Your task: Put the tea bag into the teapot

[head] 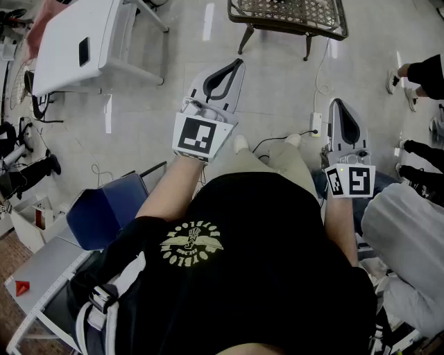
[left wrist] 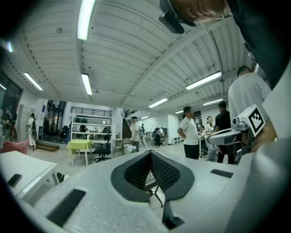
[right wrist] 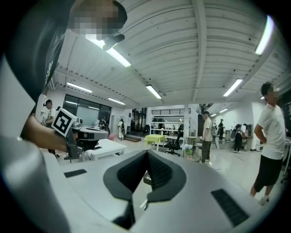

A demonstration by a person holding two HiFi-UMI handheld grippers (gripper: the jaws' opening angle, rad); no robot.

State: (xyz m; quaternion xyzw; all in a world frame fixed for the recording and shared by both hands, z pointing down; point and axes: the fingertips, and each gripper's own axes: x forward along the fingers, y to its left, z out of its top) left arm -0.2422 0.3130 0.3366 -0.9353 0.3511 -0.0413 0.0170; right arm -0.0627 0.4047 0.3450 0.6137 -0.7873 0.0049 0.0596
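Note:
No tea bag or teapot shows in any view. In the head view my left gripper (head: 238, 64) is held out over the floor ahead of the person's body, its jaws closed tip to tip with nothing between them. My right gripper (head: 338, 102) is held out at the right, also shut and empty. The left gripper view looks across a large room along the closed left gripper (left wrist: 150, 152), with the right gripper (left wrist: 241, 132) at its right edge. The right gripper view shows the closed right gripper (right wrist: 147, 152), and the left gripper (right wrist: 77, 132) is beside it.
A white table (head: 76, 41) stands at the far left, and a dark mesh-top table (head: 291, 14) is straight ahead. A blue chair (head: 104, 211) is near the left leg. A cable and plug (head: 316, 125) lie on the floor. Other people stand at the right (head: 423, 76).

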